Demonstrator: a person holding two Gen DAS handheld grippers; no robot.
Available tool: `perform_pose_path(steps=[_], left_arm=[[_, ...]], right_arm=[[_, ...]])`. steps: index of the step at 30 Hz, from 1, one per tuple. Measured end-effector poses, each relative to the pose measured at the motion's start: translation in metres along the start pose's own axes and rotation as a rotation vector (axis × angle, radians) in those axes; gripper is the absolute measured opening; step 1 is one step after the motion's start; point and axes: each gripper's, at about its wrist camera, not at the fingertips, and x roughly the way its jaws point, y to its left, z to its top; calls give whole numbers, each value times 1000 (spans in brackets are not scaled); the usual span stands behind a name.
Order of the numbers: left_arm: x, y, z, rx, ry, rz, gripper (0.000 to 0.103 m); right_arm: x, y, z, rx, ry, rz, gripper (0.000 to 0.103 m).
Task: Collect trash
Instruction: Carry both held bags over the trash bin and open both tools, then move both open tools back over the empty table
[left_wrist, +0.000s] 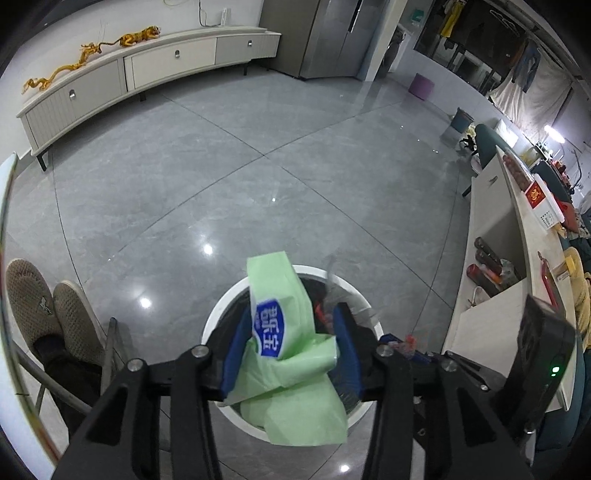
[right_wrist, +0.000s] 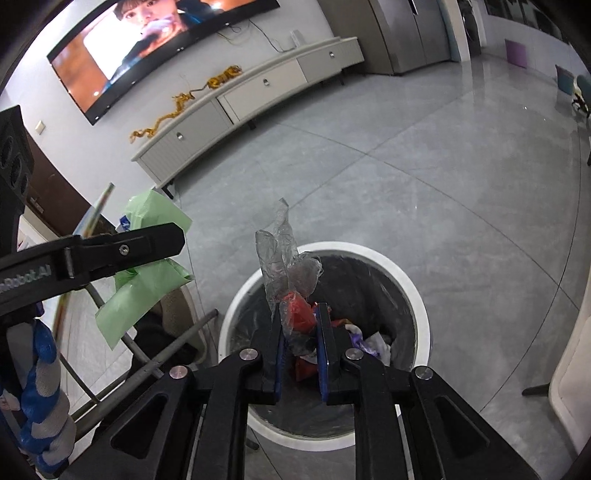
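My left gripper (left_wrist: 290, 325) is shut on a light green tissue wrapper (left_wrist: 284, 295) with a blue label, held right above a round white trash bin (left_wrist: 218, 314) with a dark liner. The wrapper also shows in the right wrist view (right_wrist: 147, 280), at the left, clamped in the left gripper's fingers (right_wrist: 147, 240). My right gripper (right_wrist: 300, 317) is shut on a crumpled clear plastic wrapper (right_wrist: 284, 258) with a red piece inside, held over the bin (right_wrist: 413, 291). Several bits of trash (right_wrist: 369, 339) lie in the bin.
Grey tiled floor (left_wrist: 258, 166) stretches ahead. A white TV cabinet (right_wrist: 258, 92) stands along the far wall under a lit TV (right_wrist: 147, 37). A white table (left_wrist: 495, 295) with clutter is at the right. A stool's metal legs (right_wrist: 155, 365) and shoes (left_wrist: 48, 310) are at the left.
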Motion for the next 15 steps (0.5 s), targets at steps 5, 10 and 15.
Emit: perform_pose_path(steps=[5,10,15], left_arm=[[4,-2,2,5,10,-20,58],[-6,-6,2,18,-11,-18,60],[-37,-11,-4,46,-105,51,60]], right_arm=[[13,-6,1,15,29,-11,43],[13,-9,0,15,38,-29,45],[2,-8,-1,19,17,-47,45]])
